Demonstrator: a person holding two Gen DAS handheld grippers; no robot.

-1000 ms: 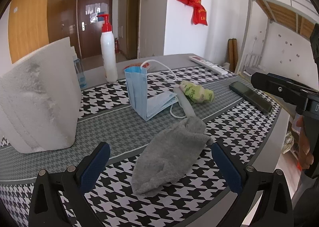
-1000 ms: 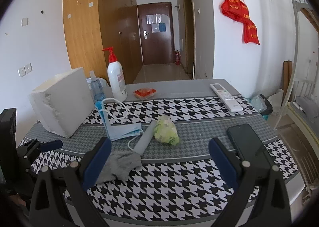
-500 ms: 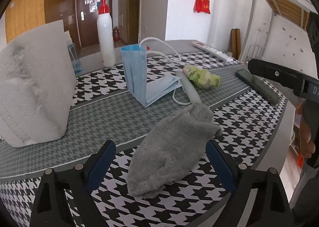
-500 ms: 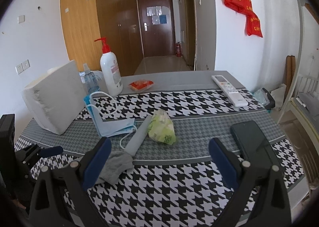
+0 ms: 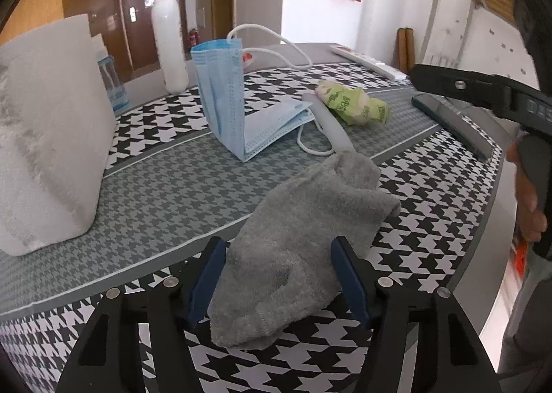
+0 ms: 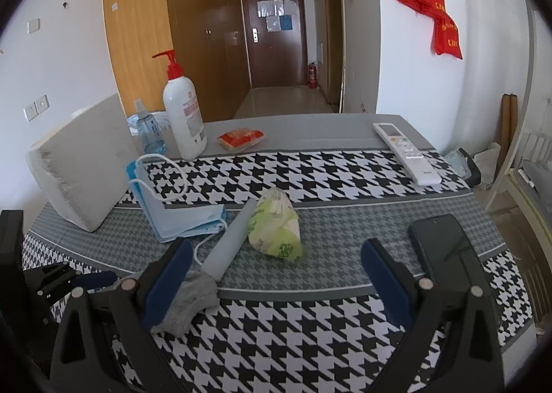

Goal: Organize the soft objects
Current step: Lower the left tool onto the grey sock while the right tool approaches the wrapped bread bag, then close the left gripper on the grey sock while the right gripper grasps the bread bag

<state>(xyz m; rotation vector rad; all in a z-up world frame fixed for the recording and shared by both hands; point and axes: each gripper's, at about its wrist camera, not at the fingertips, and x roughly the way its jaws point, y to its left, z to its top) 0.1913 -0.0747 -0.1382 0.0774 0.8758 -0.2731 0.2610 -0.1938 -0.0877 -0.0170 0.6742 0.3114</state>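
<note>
Grasping of the grey sock (image 5: 296, 248) is the step in hand. The left gripper (image 5: 277, 275) is straddling the near end of the sock, which is lying crumpled on the houndstooth tablecloth (image 5: 431, 220) close to the table's front edge. Its jaws have just been closing, and the sock is sitting between the blue pads (image 5: 348, 275); the right-hand pad is meeting the fabric's edge, while the left-hand pad is standing just beside it, so the gripper is judged to be part-way closed and not yet pinching. The right gripper (image 6: 276, 275) is hovering with its jaws spread wide and nothing between them, pointing toward the green tissue packet (image 6: 276, 227) and the pale tube (image 6: 231, 241) in the middle of the cloth. The sock's far end is lying against the tube's near end. Other soft items are waiting farther back: the blue face mask (image 5: 241, 110), folded and partly standing, and the white foam block (image 5: 45, 138) at the left. The next move is calling for the left jaws to finish closing on a full fold of fabric, then for a lift clear of the tube. The smartphone (image 6: 448, 251) and remote control (image 6: 403, 151) are lying well apart from the sock.
</note>
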